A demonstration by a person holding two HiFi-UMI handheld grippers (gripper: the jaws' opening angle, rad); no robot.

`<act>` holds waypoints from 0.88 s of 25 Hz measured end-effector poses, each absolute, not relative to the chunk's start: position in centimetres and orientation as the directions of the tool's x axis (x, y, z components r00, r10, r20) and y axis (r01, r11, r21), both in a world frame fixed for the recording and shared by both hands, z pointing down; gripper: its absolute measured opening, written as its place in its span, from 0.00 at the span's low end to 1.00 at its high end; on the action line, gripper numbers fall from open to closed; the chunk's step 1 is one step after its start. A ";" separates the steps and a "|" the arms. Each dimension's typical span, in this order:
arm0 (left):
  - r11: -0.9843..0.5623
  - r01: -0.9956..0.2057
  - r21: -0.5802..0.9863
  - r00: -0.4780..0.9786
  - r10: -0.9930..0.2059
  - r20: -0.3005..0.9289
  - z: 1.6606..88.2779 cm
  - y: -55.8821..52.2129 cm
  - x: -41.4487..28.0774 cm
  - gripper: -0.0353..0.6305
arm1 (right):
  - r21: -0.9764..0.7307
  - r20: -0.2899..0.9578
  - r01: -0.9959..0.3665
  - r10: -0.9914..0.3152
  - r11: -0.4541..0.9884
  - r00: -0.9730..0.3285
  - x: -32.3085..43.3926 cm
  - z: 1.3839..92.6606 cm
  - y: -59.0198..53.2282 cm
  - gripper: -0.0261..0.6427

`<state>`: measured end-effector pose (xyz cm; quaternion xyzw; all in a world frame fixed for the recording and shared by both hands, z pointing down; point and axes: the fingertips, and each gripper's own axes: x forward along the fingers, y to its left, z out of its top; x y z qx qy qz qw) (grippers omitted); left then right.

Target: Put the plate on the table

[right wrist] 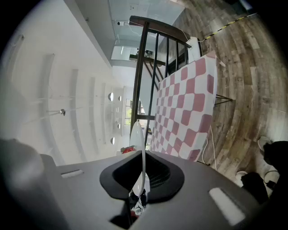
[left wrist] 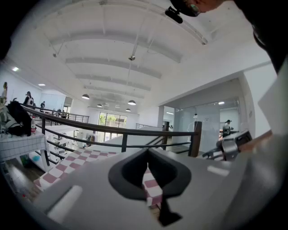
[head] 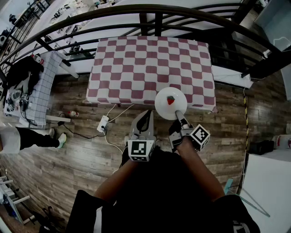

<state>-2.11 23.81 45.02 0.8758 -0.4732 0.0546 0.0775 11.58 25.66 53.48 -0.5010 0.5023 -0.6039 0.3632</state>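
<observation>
1. The right gripper is closed on the near rim of a white plate. The right gripper view shows the plate edge-on, pinched between the pads of the gripper.
2. The plate is held out at the near edge of the table, right of its middle. Whether it touches the checked cloth cannot be told.
3. A small red strawberry sits at the plate's middle.
4. The left gripper hangs just left of the plate, over the floor short of the table. Its jaws are together and hold nothing, as the left gripper view shows.
5. A dark railing curves round the table's far side.
6. On the floor, before the table's left corner, lies a white power strip with cables running to it.
7. Well to the left stands a side table with a grid cloth and dark things on it. A person's leg stretches out beside it.
8. Striped tape runs along the floor to the right.
</observation>
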 end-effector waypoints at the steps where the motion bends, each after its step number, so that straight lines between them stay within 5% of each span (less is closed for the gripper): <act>1: -0.538 -0.839 0.083 0.544 -0.822 0.168 44.9 23.8 -1.9 0.07 | -0.967 0.255 -0.068 -0.939 -0.245 -0.232 11.9 53.7 25.9 0.06; 9: -0.477 -0.874 0.096 0.486 -0.859 0.161 44.7 23.3 -3.6 0.07 | -0.957 0.273 -0.172 -0.929 -0.235 -0.251 13.5 53.7 26.2 0.06; 22: -0.420 -0.904 0.079 0.428 -0.882 0.197 45.4 21.0 -6.5 0.07 | -0.955 0.293 -0.127 -0.926 -0.270 -0.238 14.0 55.5 26.1 0.06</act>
